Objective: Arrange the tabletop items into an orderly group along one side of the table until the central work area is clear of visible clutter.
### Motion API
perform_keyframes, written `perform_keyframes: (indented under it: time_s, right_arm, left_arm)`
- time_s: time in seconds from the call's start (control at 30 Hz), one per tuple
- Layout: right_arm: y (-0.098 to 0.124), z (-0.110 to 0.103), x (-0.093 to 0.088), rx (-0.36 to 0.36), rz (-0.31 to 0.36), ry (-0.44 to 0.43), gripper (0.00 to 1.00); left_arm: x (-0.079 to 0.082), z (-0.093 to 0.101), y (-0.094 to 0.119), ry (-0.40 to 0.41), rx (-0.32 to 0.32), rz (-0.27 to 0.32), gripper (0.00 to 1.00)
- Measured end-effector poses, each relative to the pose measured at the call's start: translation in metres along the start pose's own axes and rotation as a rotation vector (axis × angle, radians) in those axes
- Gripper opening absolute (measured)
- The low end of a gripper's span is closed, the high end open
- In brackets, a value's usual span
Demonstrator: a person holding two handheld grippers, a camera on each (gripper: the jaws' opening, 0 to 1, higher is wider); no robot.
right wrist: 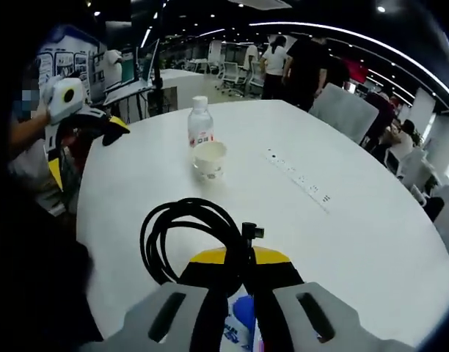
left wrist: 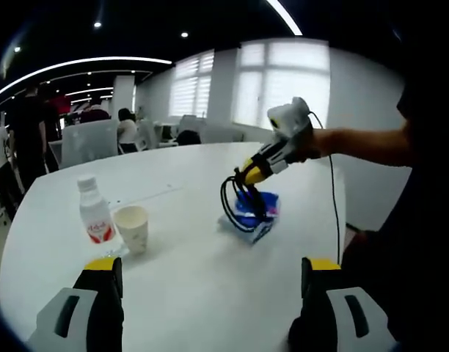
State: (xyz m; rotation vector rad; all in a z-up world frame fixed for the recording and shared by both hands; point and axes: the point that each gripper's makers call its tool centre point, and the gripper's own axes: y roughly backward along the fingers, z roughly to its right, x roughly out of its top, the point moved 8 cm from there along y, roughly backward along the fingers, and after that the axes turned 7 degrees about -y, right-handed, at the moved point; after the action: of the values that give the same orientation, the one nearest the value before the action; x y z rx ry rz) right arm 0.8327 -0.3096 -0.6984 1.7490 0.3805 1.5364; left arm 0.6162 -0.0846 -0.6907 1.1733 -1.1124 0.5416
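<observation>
While the right gripper [left wrist: 252, 192] at centre frame in the left gripper view is clenched on a coiled black cable [left wrist: 241, 207] above a blue-and-white packet [left wrist: 255, 215], the left gripper [left wrist: 210, 275] at the bottom edge hangs released, jaws wide apart. At lower left, 1 clear plastic bottle with a red label [left wrist: 95, 214] stands just beside 1 pale paper cup [left wrist: 132, 228] on the round white table [left wrist: 195, 286].

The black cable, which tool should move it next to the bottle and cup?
The right tool, probably. It is already shut on the black cable, above the blue packet. The left tool is open, holding nothing, though it sits nearer the bottle and cup.
</observation>
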Motion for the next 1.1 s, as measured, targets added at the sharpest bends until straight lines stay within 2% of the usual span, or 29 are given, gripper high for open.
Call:
perform_keyframes:
  time_s: [0.17,0.3,0.6,0.77,0.93,1.1]
  right_arm:
    - [0.001,-0.01,-0.021,0.002,-0.025,-0.082,0.05]
    - [0.001,-0.016,-0.031,0.006,-0.042,-0.108,0.05]
    - [0.002,-0.036,-0.066,0.009,-0.082,-0.213,0.06]
    - [0.003,-0.045,-0.086,-0.002,-0.104,-0.309,0.06]
    - [0.0,-0.049,-0.102,-0.015,-0.125,-0.362,0.06]
    - [-0.002,-0.047,-0.119,-0.05,-0.154,-0.477,0.06]
  left_arm:
    - [0.0,0.003,-0.001,-0.004,-0.006,-0.001,1.0]
    - [0.0,0.004,0.0,-0.005,-0.007,-0.002,1.0]
    - [-0.001,0.01,0.001,-0.007,-0.012,-0.002,1.0]
    - [-0.001,0.016,0.0,-0.003,-0.016,0.004,1.0]
    - [-0.003,0.019,-0.001,0.001,-0.023,0.004,1.0]
    - [-0.005,0.023,-0.002,0.0,-0.033,-0.001,1.0]
